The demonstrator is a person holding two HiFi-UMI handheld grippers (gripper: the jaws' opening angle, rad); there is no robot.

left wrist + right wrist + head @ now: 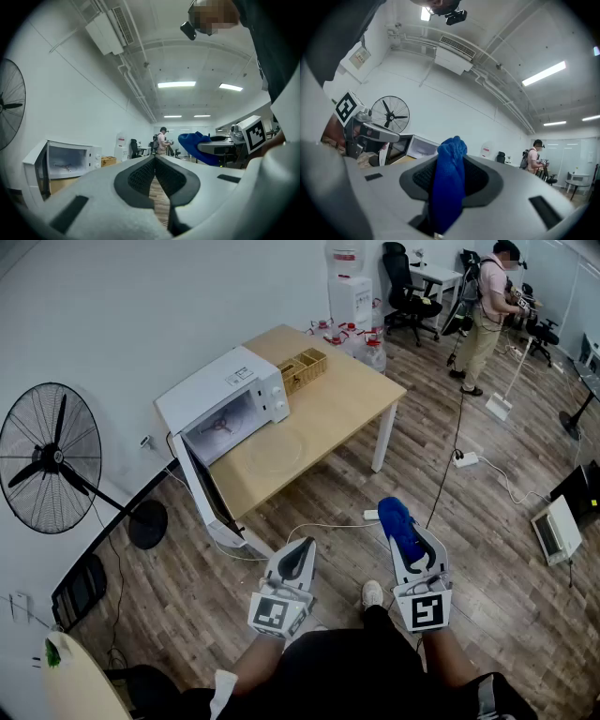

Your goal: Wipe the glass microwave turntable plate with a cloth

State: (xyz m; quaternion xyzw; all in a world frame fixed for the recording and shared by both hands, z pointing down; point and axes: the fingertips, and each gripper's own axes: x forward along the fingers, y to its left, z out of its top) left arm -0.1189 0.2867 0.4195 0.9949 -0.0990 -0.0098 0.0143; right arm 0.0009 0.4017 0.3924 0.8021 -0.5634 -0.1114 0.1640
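Note:
The clear glass turntable plate (275,452) lies on the wooden table (347,399), in front of the white microwave (225,401) whose door (208,491) hangs open. I stand some way back from the table. My right gripper (397,518) is shut on a blue cloth (401,528), which sticks out between its jaws (449,176). My left gripper (296,560) is held low beside it, its jaws closed together with nothing between them (154,164). Both point toward the table.
A wooden organizer box (302,369) sits on the table's far end. A standing fan (49,457) is at the left. Power cables and a strip (466,459) run over the wood floor. A person (489,310) stands at the far right among office chairs.

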